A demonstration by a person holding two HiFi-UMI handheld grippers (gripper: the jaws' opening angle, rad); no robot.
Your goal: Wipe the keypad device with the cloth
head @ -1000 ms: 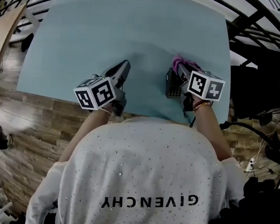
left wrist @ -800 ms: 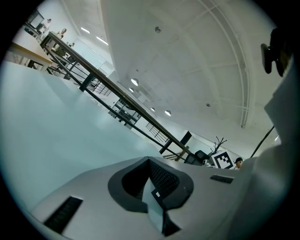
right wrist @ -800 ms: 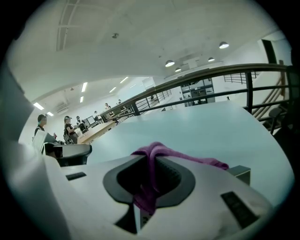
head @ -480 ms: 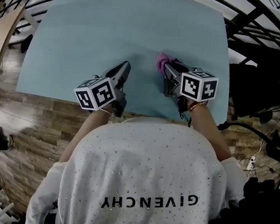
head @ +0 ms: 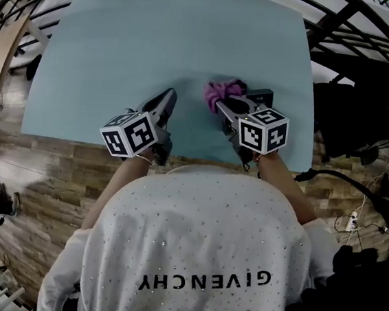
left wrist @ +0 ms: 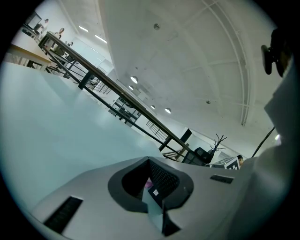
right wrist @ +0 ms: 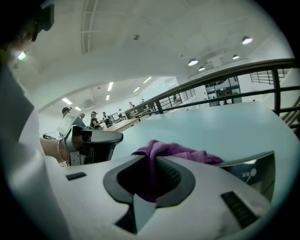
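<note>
A purple cloth is bunched on the light blue table, and my right gripper is shut on it. In the right gripper view the cloth spills over the closed jaws. The dark keypad device lies just right of the cloth, mostly hidden behind the right gripper; its edge shows at that view's lower right. My left gripper rests on the table a short way left of the cloth. Its jaws stand together with nothing held.
The table's near edge runs just behind both grippers, with wooden floor below it. Black railings and dark equipment stand to the right of the table. The person's white-shirted torso fills the lower head view.
My right gripper has slid left with the cloth, away from the table's right edge, and the keypad device now shows to its right. The left gripper has stayed put.
</note>
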